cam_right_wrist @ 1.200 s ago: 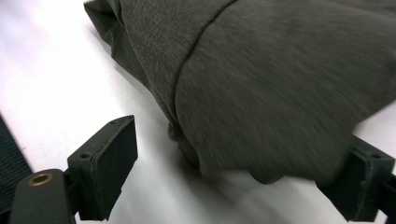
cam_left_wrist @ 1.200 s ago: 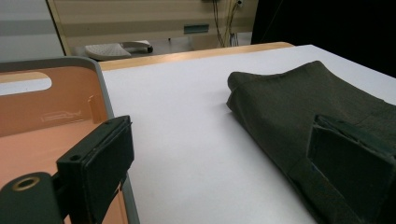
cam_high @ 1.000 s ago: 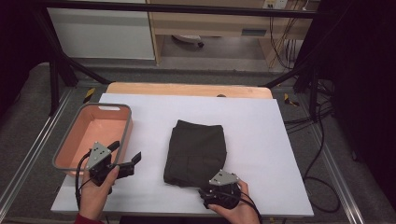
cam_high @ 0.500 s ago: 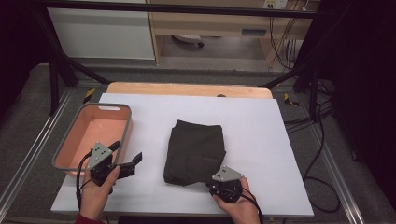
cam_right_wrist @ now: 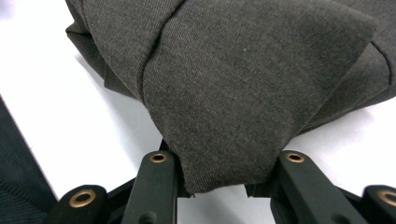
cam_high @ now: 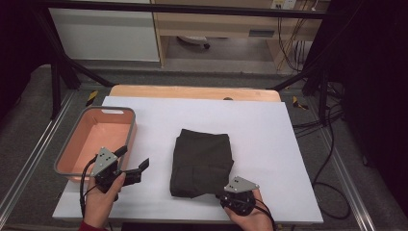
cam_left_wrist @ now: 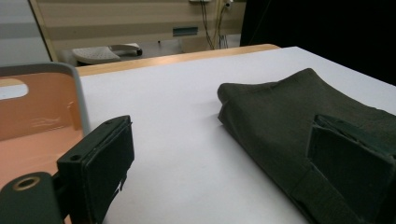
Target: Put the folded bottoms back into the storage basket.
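**Soft folded cloth, pinched at its near corner**

Right tongs point(cam_right_wrist: 219, 186) pinching the near corner of the dark folded garment point(cam_high: 202, 161), flat on the white table point(cam_high: 269, 130). Left tongs point(cam_high: 131, 166) spread, empty, between garment and orange bin point(cam_high: 126, 113). Probably light, limp; likely to unfold if lifted by one corner.

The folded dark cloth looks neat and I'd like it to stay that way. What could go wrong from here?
The right gripper pinches just the near corner of the folded dark cloth, so a lift or pull would likely peel the top layers and undo the fold. The left gripper is open, beside the orange bin, touching no fabric, so the stack's far side is unsupported and could drag across the white table.
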`<action>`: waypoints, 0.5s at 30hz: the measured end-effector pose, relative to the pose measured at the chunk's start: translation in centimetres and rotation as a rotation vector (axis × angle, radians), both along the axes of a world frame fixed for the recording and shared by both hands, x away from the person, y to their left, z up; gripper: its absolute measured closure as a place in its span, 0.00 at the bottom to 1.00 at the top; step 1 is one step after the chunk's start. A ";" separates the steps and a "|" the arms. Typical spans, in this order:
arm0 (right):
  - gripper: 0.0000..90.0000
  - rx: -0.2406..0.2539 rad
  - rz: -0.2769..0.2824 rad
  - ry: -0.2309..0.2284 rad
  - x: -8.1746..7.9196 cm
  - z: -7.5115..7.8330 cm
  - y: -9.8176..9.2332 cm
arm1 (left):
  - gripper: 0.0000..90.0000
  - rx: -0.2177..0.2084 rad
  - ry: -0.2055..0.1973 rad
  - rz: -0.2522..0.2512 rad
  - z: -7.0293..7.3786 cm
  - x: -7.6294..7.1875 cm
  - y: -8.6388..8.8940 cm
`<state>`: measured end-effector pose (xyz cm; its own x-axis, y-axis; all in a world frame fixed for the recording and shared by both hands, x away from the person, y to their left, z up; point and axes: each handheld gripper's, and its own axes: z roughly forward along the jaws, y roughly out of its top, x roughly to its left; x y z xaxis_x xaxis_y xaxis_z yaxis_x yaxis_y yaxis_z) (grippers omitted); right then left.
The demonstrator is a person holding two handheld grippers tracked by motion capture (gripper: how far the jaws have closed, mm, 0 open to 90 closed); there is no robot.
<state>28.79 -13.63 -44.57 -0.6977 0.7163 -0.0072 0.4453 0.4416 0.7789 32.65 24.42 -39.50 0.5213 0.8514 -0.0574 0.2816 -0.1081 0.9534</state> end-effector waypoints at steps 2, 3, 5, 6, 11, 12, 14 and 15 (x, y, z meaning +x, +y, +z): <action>0.78 0.007 -0.003 0.012 0.0 -0.1 -0.1 | 0.08 0.006 0.002 -0.013 0.0 -0.1 -0.5; 0.78 0.009 -0.003 0.017 0.1 -0.2 -0.1 | 0.08 0.013 0.000 -0.033 -0.1 -0.3 -1.2; 0.77 0.007 -0.002 0.019 0.1 -0.2 0.0 | 0.08 0.013 -0.003 -0.037 -0.1 -0.4 -1.5; 0.77 0.005 -0.001 0.020 0.2 -0.3 0.0 | 0.08 0.019 0.006 -0.049 -0.3 -0.3 -2.2; 0.77 0.004 -0.001 0.023 0.1 -0.4 0.0 | 0.08 0.038 0.026 -0.073 -1.0 0.0 -4.1; 0.77 0.003 0.000 0.023 0.1 -0.4 0.0 | 0.08 0.047 0.023 -0.080 -1.1 0.1 -4.5; 0.76 0.002 0.000 0.024 0.1 -0.4 0.0 | 0.08 0.055 0.021 -0.088 -1.2 0.4 -4.9; 0.76 0.001 0.000 0.024 0.2 -0.5 0.0 | 0.08 0.062 0.033 -0.082 -1.4 1.1 -5.6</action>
<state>28.94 -13.65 -45.02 -0.6974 0.7166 0.0102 0.4638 0.4405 0.7687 33.72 18.79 -40.91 0.5881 0.8084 -0.0245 0.3006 -0.1904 0.9345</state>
